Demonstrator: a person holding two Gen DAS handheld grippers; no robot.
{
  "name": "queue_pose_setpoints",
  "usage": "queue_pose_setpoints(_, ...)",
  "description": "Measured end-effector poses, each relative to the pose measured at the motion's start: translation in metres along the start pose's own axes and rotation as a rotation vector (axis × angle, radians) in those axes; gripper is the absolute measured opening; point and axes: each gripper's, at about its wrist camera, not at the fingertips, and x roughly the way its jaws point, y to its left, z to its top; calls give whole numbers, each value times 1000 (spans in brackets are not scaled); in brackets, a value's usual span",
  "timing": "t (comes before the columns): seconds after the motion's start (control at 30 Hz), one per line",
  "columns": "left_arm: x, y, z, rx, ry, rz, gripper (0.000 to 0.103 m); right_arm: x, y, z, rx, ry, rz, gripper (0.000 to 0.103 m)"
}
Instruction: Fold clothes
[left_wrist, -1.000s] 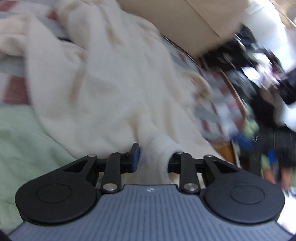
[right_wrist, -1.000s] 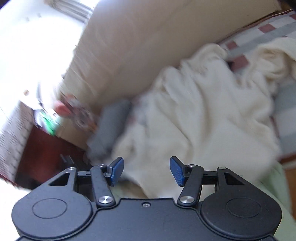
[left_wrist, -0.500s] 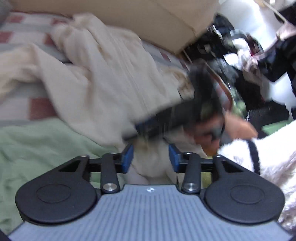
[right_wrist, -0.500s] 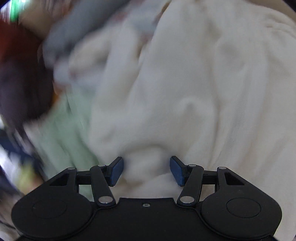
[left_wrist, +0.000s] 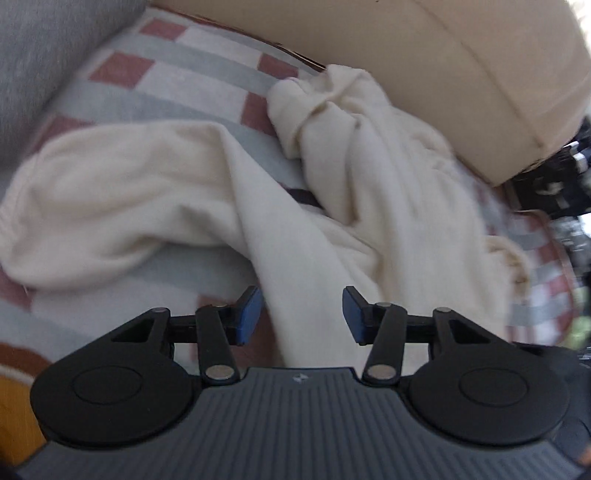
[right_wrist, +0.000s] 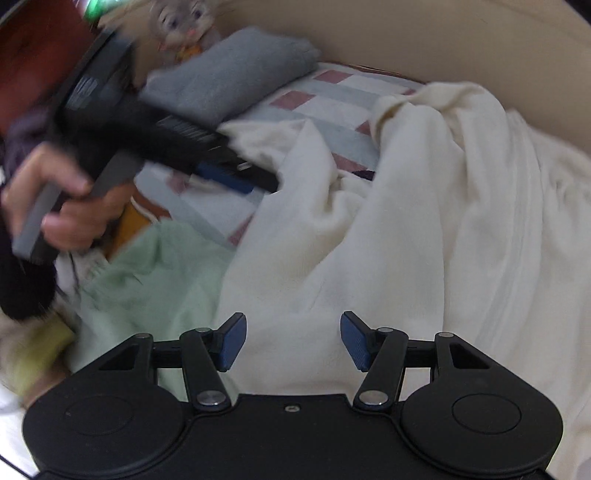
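A cream fleece garment (left_wrist: 332, 206) lies rumpled across a checked bedcover (left_wrist: 177, 85). One sleeve reaches left, and a bunched part sits near the beige headboard. My left gripper (left_wrist: 301, 317) is open just above the garment's near edge, nothing between its fingers. In the right wrist view the same cream garment (right_wrist: 424, 221) fills the right side. My right gripper (right_wrist: 293, 341) hovers open over its lower hem. The left gripper (right_wrist: 236, 177), held by a hand (right_wrist: 70, 206), appears blurred at the left there.
A folded grey garment (right_wrist: 236, 70) sits at the head of the bed, with a stuffed toy (right_wrist: 184, 18) behind it. A pale green cloth (right_wrist: 155, 280) lies at the near left. The beige headboard (left_wrist: 424, 62) bounds the far side. Dark clutter (left_wrist: 561, 177) stands beyond the bed's right edge.
My left gripper let go of the cream fabric, opened wider and swung left over the bedcover. My right gripper moved back from the garment and stays open.
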Motion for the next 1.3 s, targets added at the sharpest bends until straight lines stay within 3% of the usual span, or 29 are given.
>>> queue_pose_setpoints(0.1,13,8,3,-33,9,-35,49,3,9,1,-75,-4,-7,61)
queue_pose_setpoints(0.2,21,20,3,-98,13,-173,52,3,14,6,-93,-21,-24,61)
queue_pose_setpoints(0.23,24,20,3,-110,11,-180,54,3,15,8,-96,-28,-31,61)
queue_pose_setpoints(0.3,32,17,-1,-119,2,-120,64,2,14,11,-72,-27,-62,61)
queue_pose_setpoints(0.37,45,11,-7,-109,34,-70,62,-5,13,9,-66,-36,-107,61)
queue_pose_setpoints(0.4,50,9,-9,-102,47,-68,47,-8,13,8,-63,-40,-130,61)
queue_pose_setpoints(0.47,49,7,-13,-99,20,-107,6,-10,13,8,-56,-45,-141,61)
queue_pose_setpoints(0.6,-17,-4,-14,-68,-252,1,5,-13,13,7,-40,-55,-162,61)
queue_pose_setpoints(0.73,-112,-4,-32,-106,-570,39,5,-15,12,6,-25,-66,-184,61)
queue_pose_setpoints(0.8,-138,-3,-51,-114,-642,75,6,-17,12,6,-18,-71,-194,60)
queue_pose_setpoints(0.87,-144,1,-72,-151,-642,94,5,-21,18,7,-14,-140,-232,59)
queue_pose_setpoints(0.97,-130,5,-95,-190,-566,129,5,-33,33,11,-53,-244,-183,59)
queue_pose_setpoints(1.07,-129,20,-99,-272,-514,69,5,-40,56,12,-124,-290,-33,60)
queue_pose_setpoints(1.17,-141,19,-96,-273,-538,21,5,-24,81,12,-237,-232,15,63)
queue_pose_setpoints(1.2,-146,18,-95,-271,-545,3,5,-17,87,13,-259,-228,-23,63)
queue_pose_setpoints(1.27,-155,13,-91,-279,-545,-73,5,-4,98,16,-302,-221,-101,51)
queue_pose_setpoints(1.3,-161,7,-87,-257,-544,-124,5,3,104,18,-323,-217,-140,18)
